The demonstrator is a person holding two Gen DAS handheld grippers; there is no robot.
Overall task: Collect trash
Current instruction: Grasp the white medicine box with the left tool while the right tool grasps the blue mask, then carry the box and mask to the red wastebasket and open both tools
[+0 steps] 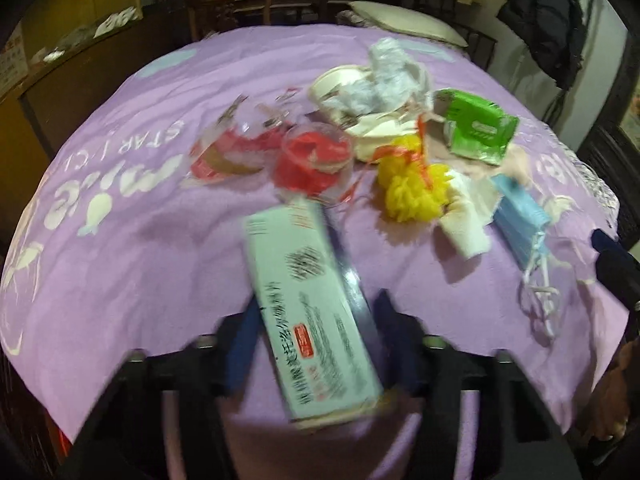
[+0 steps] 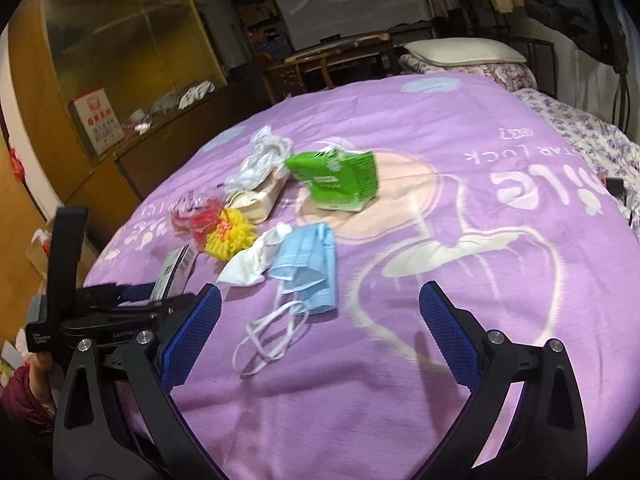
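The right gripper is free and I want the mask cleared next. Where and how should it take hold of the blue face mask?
Grip the pleated body of the crumpled blue face mask, not the thin white ear loops, which lie flat and loose on the purple blanket. Bring the open right gripper down from above, probably across the mask's bunched folds, which stand slightly proud of the blanket.

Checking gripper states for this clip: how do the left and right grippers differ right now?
The left gripper is shut on a white medicine box; the right gripper is open and empty. The left is at the box, the right hovers near the blue face mask. Both have blue pads.
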